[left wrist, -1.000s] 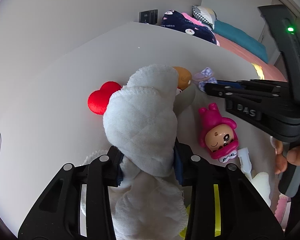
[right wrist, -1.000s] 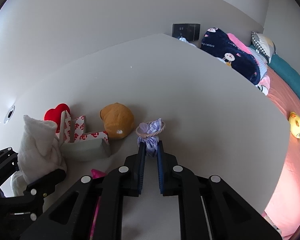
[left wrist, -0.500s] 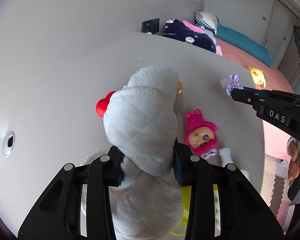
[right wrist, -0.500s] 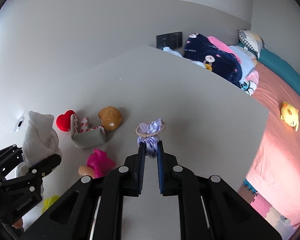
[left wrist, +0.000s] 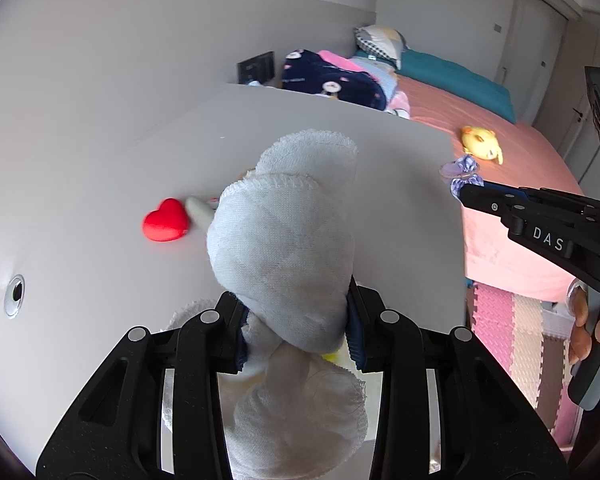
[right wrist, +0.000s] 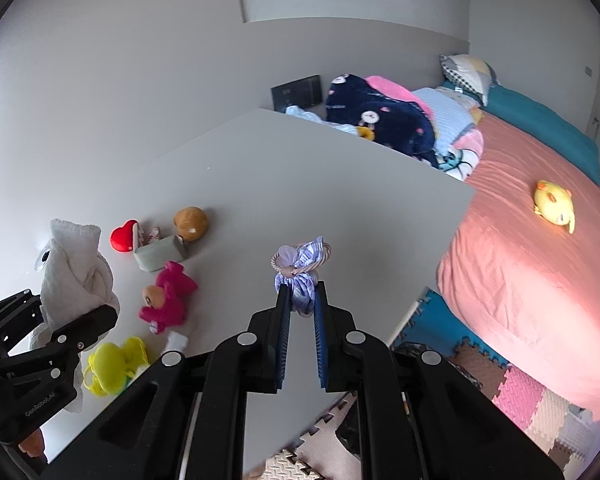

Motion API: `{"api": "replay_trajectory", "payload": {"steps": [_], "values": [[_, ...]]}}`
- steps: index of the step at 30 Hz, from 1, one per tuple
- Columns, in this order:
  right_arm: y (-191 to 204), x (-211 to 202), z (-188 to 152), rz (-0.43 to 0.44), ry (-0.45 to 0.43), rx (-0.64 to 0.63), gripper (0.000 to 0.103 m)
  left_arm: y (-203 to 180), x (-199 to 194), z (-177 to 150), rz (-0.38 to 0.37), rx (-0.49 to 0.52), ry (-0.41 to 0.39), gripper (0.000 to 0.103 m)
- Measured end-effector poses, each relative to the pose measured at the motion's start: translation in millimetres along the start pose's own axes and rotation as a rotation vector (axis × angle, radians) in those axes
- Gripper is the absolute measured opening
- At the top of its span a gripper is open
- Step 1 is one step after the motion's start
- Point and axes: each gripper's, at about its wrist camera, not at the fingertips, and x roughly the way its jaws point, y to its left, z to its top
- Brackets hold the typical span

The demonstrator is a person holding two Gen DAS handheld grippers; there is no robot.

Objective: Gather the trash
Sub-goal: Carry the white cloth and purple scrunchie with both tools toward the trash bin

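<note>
My left gripper (left wrist: 296,328) is shut on a crumpled white cloth (left wrist: 284,240) and holds it up above the white table (left wrist: 100,200); the cloth also shows in the right wrist view (right wrist: 74,272). My right gripper (right wrist: 300,300) is shut on a purple-and-white checked hair tie (right wrist: 300,268) and holds it in the air over the table, near its right edge; it also shows in the left wrist view (left wrist: 462,172).
On the table lie a red heart (right wrist: 122,236), a grey box (right wrist: 158,252), a brown ball (right wrist: 191,222), a pink doll (right wrist: 166,300) and a yellow toy (right wrist: 112,364). A bed with a pink sheet (right wrist: 540,260) stands right of the table. Foam mats (right wrist: 520,396) cover the floor.
Both grippers have risen and pulled back from the table with their loads. The right gripper lifted the hair tie off the table and carried it toward the right edge.
</note>
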Motion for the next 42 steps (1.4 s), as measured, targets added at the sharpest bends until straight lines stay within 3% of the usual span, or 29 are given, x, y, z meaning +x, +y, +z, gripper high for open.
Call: {"api": "replay_trajectory", "payload": {"steps": [22, 42], "values": [[-119, -68, -54, -0.139, -0.05, 0.174, 0.013, -130, 18, 10, -0.154, 0.183, 0.018, 0.037], [-224, -95, -93, -0.262, -0.041, 0.332, 0.013, -246, 53, -5, -0.285, 0.356, 0.115, 0.038]]}}
